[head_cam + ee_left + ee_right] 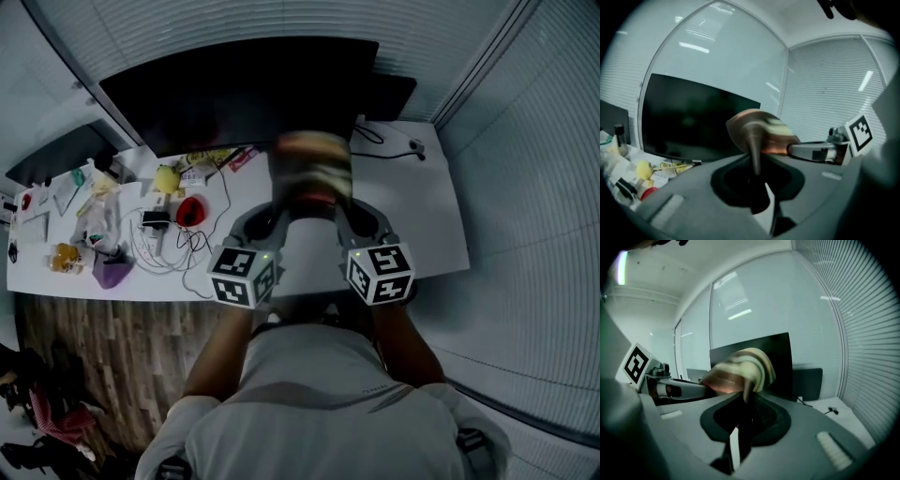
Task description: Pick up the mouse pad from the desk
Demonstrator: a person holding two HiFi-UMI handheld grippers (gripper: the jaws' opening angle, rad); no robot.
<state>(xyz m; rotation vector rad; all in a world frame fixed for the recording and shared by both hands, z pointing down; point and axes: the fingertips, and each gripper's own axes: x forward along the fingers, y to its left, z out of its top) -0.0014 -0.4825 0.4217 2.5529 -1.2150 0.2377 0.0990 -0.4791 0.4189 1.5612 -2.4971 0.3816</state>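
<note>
A striped brown, cream and green mouse pad [314, 167] hangs in the air above the white desk [417, 220], in front of the black monitor [234, 89]. My left gripper [278, 210] is shut on its left edge and my right gripper [345, 212] on its right edge. In the left gripper view the pad [759, 133] rises bent out of the closed jaws [754, 164], with the right gripper [820, 151] beside it. In the right gripper view the pad [740, 367] curls up from the closed jaws [743, 401], and the left gripper [675, 389] shows at the left.
Clutter covers the desk's left part: white cables [159, 246], a red object [190, 210], a yellow toy [167, 178], a purple thing [112, 274]. A cable with a plug [412, 147] lies at the back right. Blinds and glass walls stand behind; wooden floor [112, 347] lies below.
</note>
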